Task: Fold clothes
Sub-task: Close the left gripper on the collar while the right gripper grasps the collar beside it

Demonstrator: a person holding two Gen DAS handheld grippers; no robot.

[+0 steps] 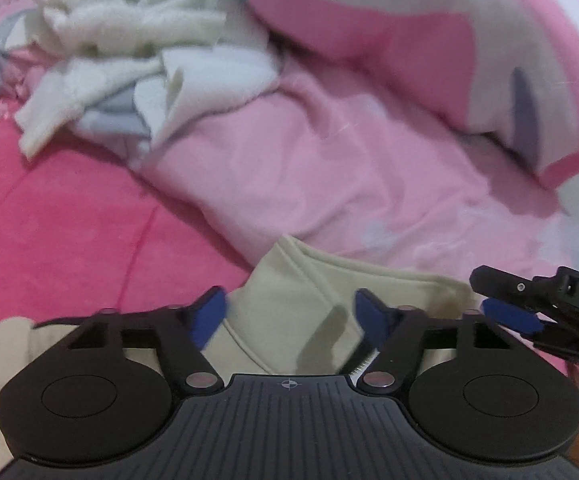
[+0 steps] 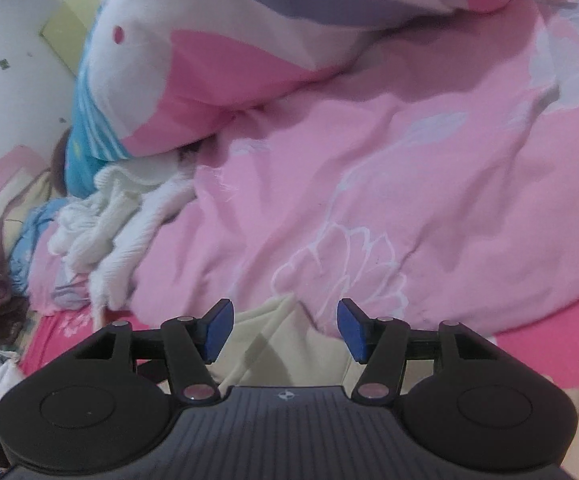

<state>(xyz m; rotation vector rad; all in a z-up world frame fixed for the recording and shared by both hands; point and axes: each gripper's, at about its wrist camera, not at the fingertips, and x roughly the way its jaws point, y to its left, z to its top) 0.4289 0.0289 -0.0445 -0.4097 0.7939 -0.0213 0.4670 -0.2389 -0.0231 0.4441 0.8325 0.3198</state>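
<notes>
A cream garment (image 1: 289,292) lies on the pink bedcover (image 1: 289,160), its folded edge and a seam running beneath my left gripper (image 1: 291,316). That gripper stands open above the cloth, its blue pads wide apart and pressing on nothing. At the right edge of the left wrist view, my right gripper (image 1: 497,300) hovers over the same garment's far corner. In the right wrist view the cream garment (image 2: 273,344) shows under my right gripper (image 2: 285,330), which is open with only cloth below the gap. Part of the garment is hidden under the gripper bodies.
A heap of white and pale blue clothes (image 1: 129,60) lies crumpled at the back left, also seen as the white heap (image 2: 105,224). A pink and white pillow (image 1: 449,40) rests at the back right. A white wall (image 2: 5,92) borders the bed.
</notes>
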